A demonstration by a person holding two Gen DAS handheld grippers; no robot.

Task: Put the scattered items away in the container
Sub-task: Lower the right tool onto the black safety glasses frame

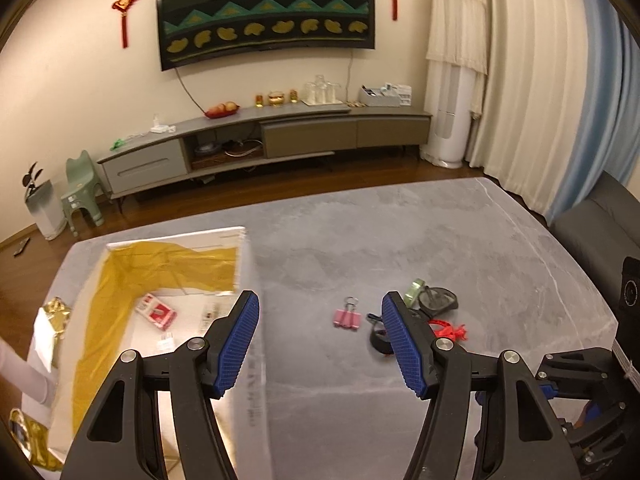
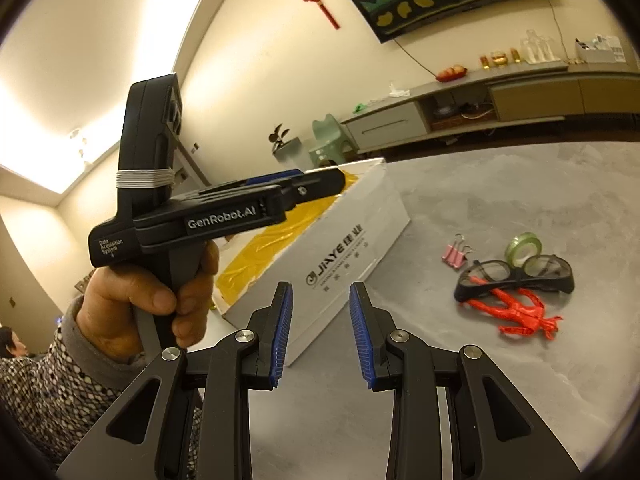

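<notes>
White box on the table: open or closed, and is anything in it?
Open. The white box has no lid on; the left wrist view shows yellow lining and a red-and-white packet inside.

Your path's open over bare table point(image 1: 400, 240); box wall point(image 2: 340, 248) blocks left, goggles point(image 2: 516, 274) clutter crowds right.

— Where does the box point(image 2: 344, 236) sit?
— On the desk point(image 2: 480, 380), toward its left side. A small packet point(image 1: 157, 312) lies inside it.
— And the loose things?
— To the right of the box, well apart from it. The binder clip point(image 2: 455, 251) lies nearest the box. The tape roll point(image 2: 523, 243) is just behind the goggles point(image 2: 516, 274), and the goggles rest partly on the toy figure point(image 2: 520, 312).
</notes>
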